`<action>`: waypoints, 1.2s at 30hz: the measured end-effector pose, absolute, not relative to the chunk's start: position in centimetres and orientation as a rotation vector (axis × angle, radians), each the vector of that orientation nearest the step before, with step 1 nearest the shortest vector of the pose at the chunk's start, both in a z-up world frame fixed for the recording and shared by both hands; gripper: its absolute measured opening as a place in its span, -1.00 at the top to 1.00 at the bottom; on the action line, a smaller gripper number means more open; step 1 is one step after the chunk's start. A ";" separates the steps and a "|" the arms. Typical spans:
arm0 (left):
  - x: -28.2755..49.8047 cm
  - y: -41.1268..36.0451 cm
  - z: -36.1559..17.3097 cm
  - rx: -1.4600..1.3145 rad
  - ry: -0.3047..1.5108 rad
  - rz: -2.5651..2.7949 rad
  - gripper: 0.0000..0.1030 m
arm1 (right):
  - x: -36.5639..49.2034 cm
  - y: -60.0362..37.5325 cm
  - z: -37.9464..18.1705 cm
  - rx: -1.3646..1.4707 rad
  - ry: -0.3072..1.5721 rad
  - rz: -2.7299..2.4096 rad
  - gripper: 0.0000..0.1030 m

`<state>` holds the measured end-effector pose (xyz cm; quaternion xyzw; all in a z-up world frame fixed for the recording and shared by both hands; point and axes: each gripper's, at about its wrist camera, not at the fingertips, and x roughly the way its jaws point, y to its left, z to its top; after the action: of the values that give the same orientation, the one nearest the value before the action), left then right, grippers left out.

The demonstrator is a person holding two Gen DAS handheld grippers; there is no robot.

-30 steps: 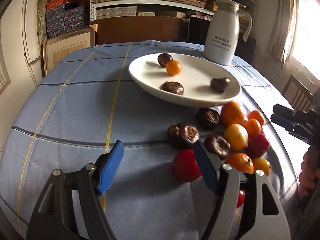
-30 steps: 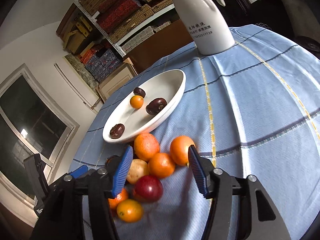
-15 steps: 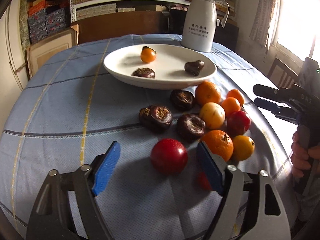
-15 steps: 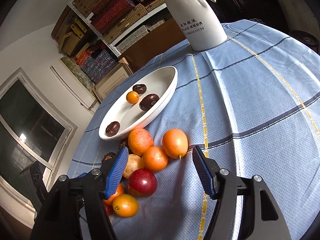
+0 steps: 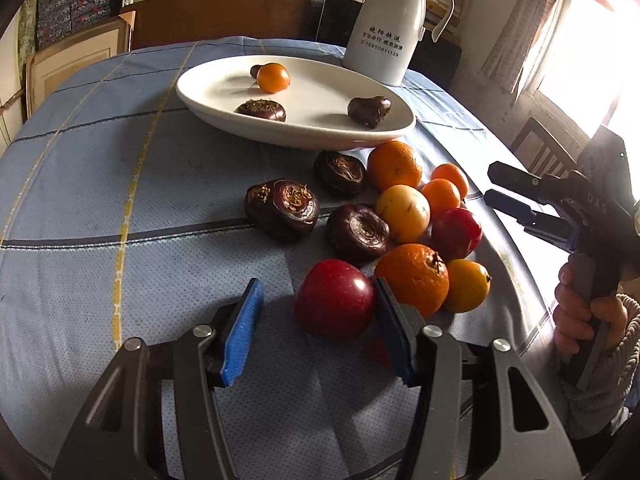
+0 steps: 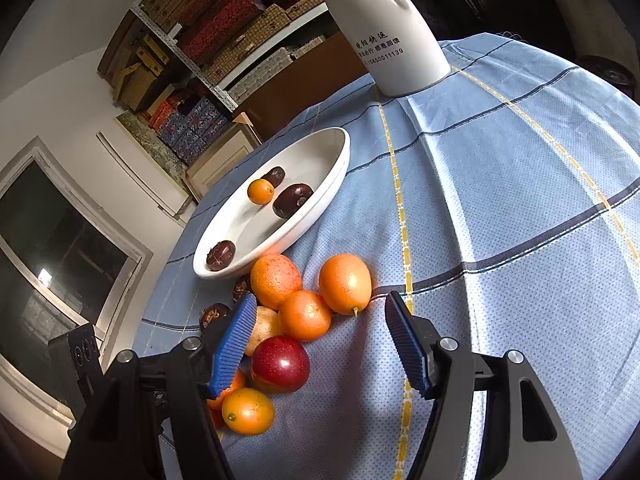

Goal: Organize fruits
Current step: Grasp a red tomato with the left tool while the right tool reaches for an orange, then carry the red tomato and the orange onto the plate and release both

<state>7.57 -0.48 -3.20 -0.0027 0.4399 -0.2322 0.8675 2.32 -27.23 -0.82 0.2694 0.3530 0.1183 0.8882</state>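
— What's different from a second ago?

— My left gripper (image 5: 316, 320) has come down and forward onto the pile. A second ago the red apple (image 5: 335, 299) sat just outside its right pad; now it lies between the pads. I read that as the pick being lined up: the apple is my next fruit for the white plate (image 5: 224, 108).

— Is it gripped yet?

— No. The jaws stand wide. The right pad is touching or nearly touching the apple's side, and the left pad is well clear, with bare tablecloth (image 5: 100, 200) between.

— Anything crowding it?

— A large orange (image 5: 412, 278) sits just beyond the right pad, pressed near the apple, and a dark water chestnut (image 5: 358, 232) lies just behind. Closing could nudge the orange.

— And your right gripper (image 6: 320, 340)?

— Also wide open, holding nothing, hovering at the pile's far side. A second red apple (image 6: 280, 364) and a small orange (image 6: 305, 315) lie between its pads.

— The plate?

— Past the pile, in front of the white thermos jug (image 5: 384, 28), carrying one small orange and three chestnuts. Most fruit remains on the cloth.
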 end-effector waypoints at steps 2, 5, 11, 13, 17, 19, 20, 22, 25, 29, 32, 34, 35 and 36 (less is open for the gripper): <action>7.4 -0.8 -3.1 -0.002 0.916 -0.505 0.27 | 2.3 -27.3 -0.9 0.563 0.733 0.244 -0.31; 7.4 -0.6 -3.1 -0.014 0.912 -0.495 0.28 | 2.3 -27.5 -0.9 0.575 0.730 0.241 -0.31; 7.9 2.4 -2.5 -0.083 0.869 -0.337 0.28 | 2.4 -27.7 -1.2 0.589 0.741 0.229 -0.31; 8.3 2.9 -2.7 -0.093 0.881 -0.308 0.28 | 2.6 -27.7 -1.4 0.585 0.756 0.213 -0.31; 8.4 2.8 -2.7 -0.077 0.882 -0.308 0.28 | 3.2 -28.4 -1.7 0.623 0.761 0.194 -0.31; 8.5 2.5 -2.8 -0.065 0.887 -0.308 0.28 | 4.0 -28.7 -2.2 0.675 0.780 0.216 -0.24; 8.6 2.5 -2.9 -0.062 0.888 -0.308 0.28 | 4.5 -28.7 -2.4 0.701 0.791 0.234 -0.10; 8.5 2.5 -2.9 -0.063 0.888 -0.309 0.28 | 5.2 -28.4 -2.6 0.713 0.808 0.249 0.00; 8.4 2.6 -3.0 -0.062 0.890 -0.310 0.28 | 6.2 -27.6 -2.8 0.682 0.828 0.236 0.07; 8.6 2.5 -3.2 -0.063 0.903 -0.323 0.27 | 7.4 -26.6 -3.1 0.613 0.856 0.209 0.23; 8.7 2.4 -3.3 -0.056 0.906 -0.326 0.27 | 7.5 -26.4 -3.0 0.583 0.851 0.205 0.31; 8.7 2.6 -3.3 -0.068 0.905 -0.329 0.28 | 7.2 -26.6 -3.0 0.588 0.846 0.212 0.31; 8.7 2.6 -3.2 -0.072 0.902 -0.327 0.28 | 6.9 -26.7 -2.9 0.597 0.839 0.217 0.31; 8.6 2.8 -3.1 -0.073 0.893 -0.314 0.28 | 6.6 -26.9 -2.7 0.607 0.825 0.222 0.31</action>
<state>8.64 2.76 -3.08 -0.0350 0.4298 -0.1510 0.8895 6.61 -26.88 -2.70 0.2898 0.3938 0.1062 0.8658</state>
